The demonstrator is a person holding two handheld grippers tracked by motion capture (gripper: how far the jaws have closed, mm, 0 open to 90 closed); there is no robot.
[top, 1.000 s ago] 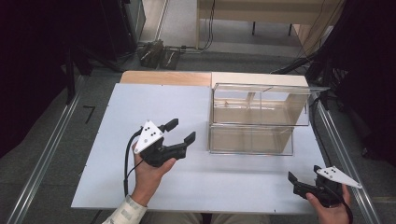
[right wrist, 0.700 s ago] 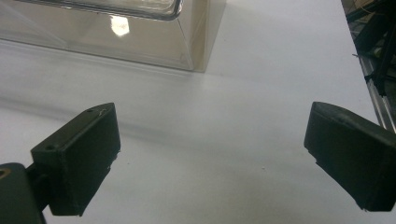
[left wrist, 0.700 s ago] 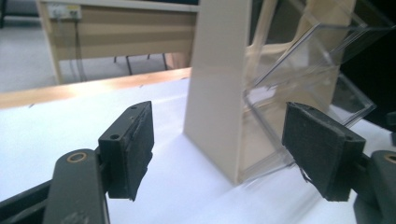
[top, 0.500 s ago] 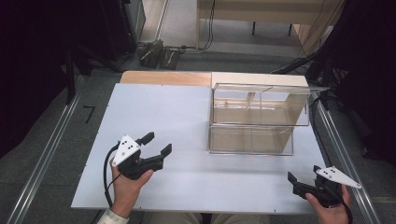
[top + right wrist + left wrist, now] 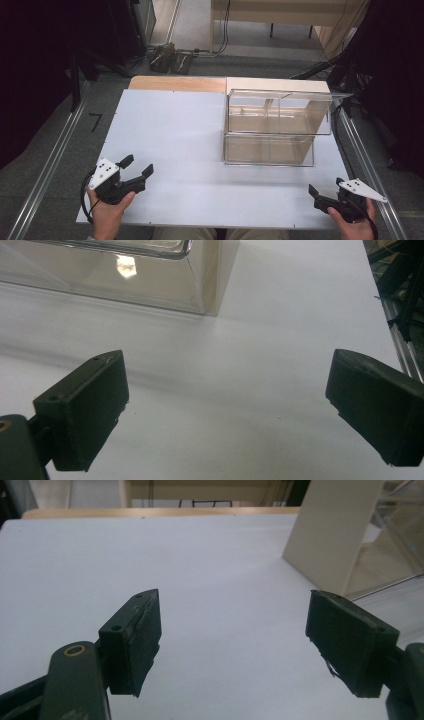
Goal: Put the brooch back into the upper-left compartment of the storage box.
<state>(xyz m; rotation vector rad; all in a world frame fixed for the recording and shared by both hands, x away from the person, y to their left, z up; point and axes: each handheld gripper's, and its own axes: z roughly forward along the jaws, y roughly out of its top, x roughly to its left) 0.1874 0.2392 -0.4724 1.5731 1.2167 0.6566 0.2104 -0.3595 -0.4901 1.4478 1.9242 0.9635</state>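
Note:
My left gripper (image 5: 138, 165) hovers low over the near left part of the white table (image 5: 175, 125), held by a hand. Its jaws have just been opening and stand wide apart with nothing between them. In the left gripper view the left gripper (image 5: 232, 612) points across bare tabletop toward the box's beige side (image 5: 327, 530). At the near right corner my right gripper (image 5: 326, 186) rests open, also empty. Seen in the right gripper view, the right gripper (image 5: 225, 375) faces the corner of the clear plastic box (image 5: 115, 270).
A clear two-tier plastic box (image 5: 272, 127) stands on the table's right half, backed by a beige panel. A wooden strip (image 5: 175, 83) runs along the far edge. Metal rails (image 5: 47, 165) flank the table, and cables lie on the floor beyond.
The left hand has pulled its gripper from beside the clear box down and left toward the table's near left corner. The right gripper has stayed where it was.

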